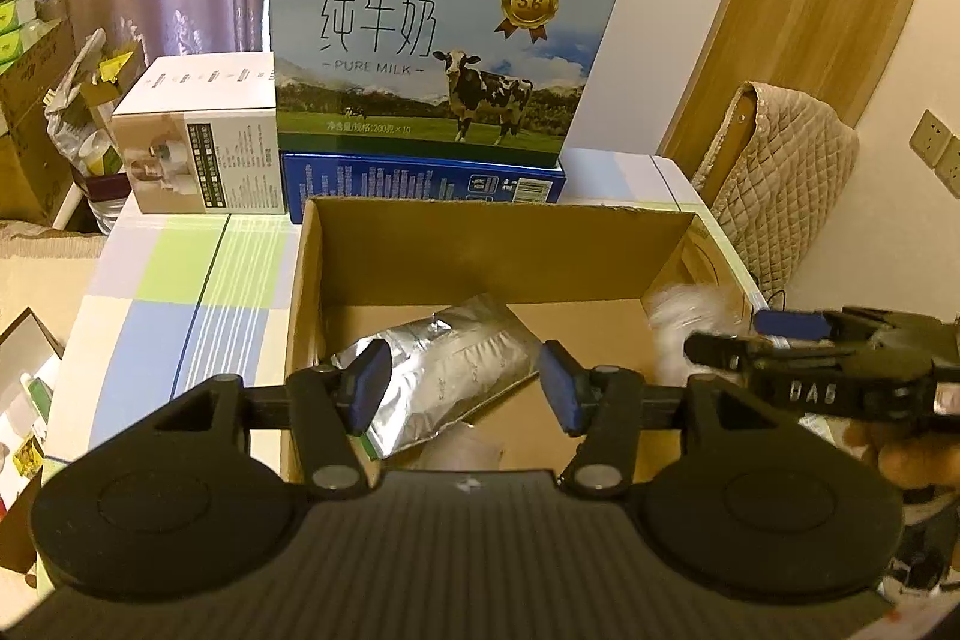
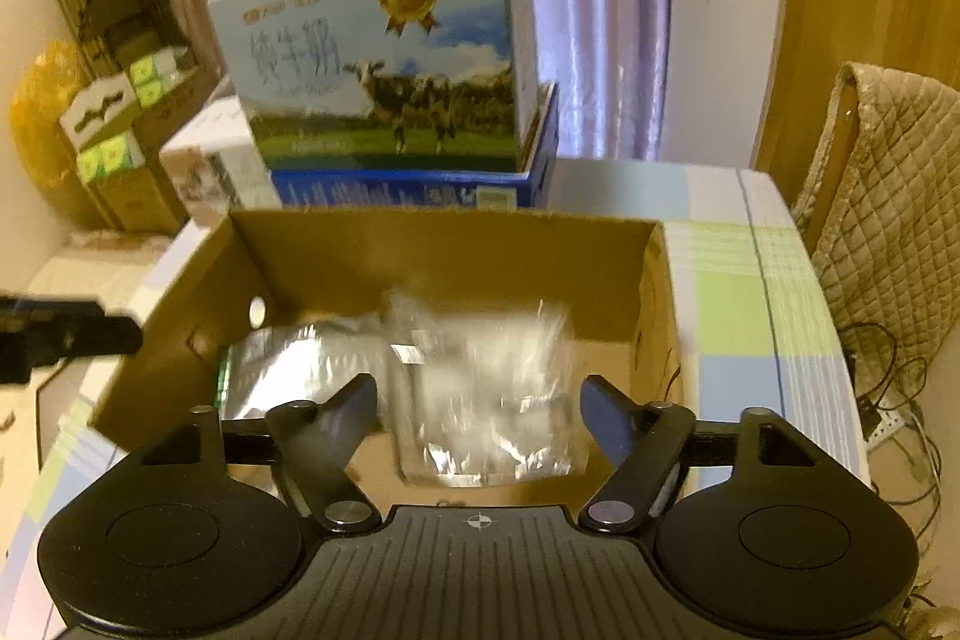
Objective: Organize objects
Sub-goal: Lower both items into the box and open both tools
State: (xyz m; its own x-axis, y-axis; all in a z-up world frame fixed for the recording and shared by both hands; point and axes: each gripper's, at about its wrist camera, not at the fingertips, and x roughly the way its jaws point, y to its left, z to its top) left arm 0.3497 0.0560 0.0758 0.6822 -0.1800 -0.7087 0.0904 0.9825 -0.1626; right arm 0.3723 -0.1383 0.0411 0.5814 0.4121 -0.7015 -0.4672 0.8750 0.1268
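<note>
Cardboard box [image 2: 444,250] on bench [image 2: 738,244], open-topped. Silver foil pouch [image 1: 444,370] lies on box floor; clear plastic bag [image 2: 492,400], blurred, inside beside it. Left hand-held gripper [image 1: 465,391] wide, empty, above pouch. Right hand-held gripper [image 2: 480,412] wide, nothing between fingers. Advice: let bag settle flat beside pouch; lift grippers straight up, clear of box walls.

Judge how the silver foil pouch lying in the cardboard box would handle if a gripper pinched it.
The silver foil pouch lies flat and creased on the floor of the cardboard box, so it would probably flex and sag rather than hold its shape. Its glossy film looks smooth, so the pads might slip. It looks thin, likely light, and unlikely to roll.
</note>
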